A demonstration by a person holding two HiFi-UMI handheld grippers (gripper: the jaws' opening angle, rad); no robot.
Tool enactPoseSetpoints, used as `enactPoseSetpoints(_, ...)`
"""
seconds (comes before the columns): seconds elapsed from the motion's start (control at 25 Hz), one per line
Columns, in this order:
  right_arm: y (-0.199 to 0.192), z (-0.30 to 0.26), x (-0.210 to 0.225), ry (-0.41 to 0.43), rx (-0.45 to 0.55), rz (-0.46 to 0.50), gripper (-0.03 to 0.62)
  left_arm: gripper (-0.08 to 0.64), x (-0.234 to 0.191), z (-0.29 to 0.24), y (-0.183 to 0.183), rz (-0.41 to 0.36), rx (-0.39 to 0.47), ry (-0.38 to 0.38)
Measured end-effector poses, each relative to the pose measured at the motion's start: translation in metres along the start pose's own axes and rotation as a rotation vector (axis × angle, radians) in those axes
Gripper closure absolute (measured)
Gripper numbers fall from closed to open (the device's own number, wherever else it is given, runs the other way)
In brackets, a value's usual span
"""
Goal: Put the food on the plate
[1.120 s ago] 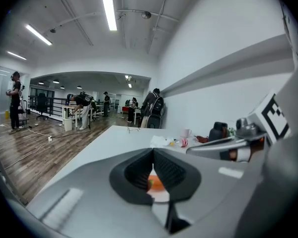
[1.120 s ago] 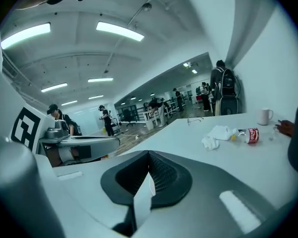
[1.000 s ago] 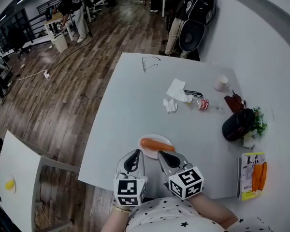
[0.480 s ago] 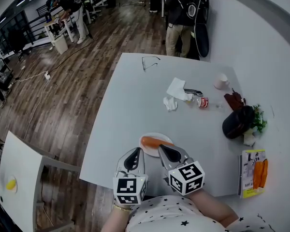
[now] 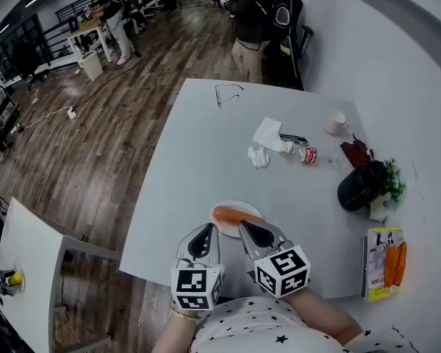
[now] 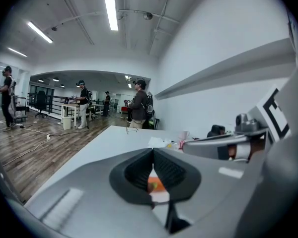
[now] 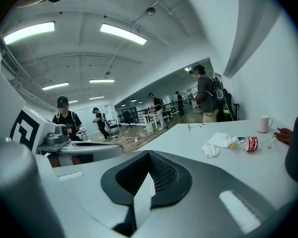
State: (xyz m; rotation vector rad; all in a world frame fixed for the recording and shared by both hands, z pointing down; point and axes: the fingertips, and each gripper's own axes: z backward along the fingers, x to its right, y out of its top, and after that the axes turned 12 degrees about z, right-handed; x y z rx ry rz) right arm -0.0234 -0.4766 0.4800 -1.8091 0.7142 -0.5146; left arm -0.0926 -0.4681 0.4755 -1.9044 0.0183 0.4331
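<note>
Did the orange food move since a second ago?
No. The orange food lies in the same spot on the white plate, just as near the table's front edge as before.

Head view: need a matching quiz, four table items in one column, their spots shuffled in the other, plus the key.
Things:
1. orange food
2. eyeglasses
3. cup
4. red can

Places:
a. by the far edge of the table, towards its left corner
b. on the white plate, near edge
c. mid-table, just right of the crumpled tissues
d. near the far right corner

Pairs: 1-b, 2-a, 3-d, 4-c
</note>
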Motion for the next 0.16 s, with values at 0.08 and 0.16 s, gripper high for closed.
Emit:
enactPoseSetpoints(0.08,-0.0001,-0.0007,-0.0012,0.003,-0.002,0.003,0.594,0.552,-0.001,0.0004,0.0003,0.0,0.001,0.002)
enactPoseSetpoints(0.16,-0.0001,-0.0013,-0.002,0.005,-0.005,0.007,0.594,0.552,-0.0018,0.0007,0.0008,0.001,0.003,0.004)
